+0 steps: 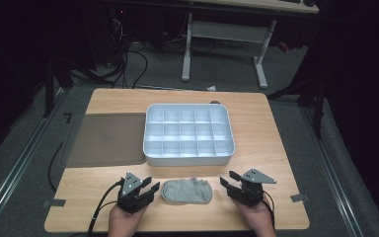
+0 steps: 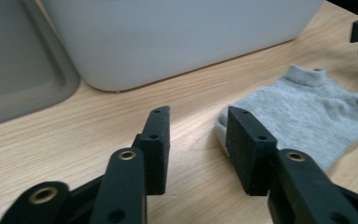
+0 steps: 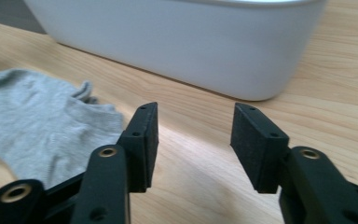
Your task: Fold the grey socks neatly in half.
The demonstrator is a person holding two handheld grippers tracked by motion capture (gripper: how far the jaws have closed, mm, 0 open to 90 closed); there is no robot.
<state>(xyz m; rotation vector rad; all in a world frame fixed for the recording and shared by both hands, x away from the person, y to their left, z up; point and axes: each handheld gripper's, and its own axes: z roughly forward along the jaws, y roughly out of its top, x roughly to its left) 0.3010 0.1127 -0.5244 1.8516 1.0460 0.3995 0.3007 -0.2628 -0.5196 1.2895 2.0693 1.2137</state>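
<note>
While flat on table (image 1: 276,148), grey sock (image 1: 186,191) between both open grippers, unheld

No text, label, brand, number or sign can be read in any of the pictures.
</note>
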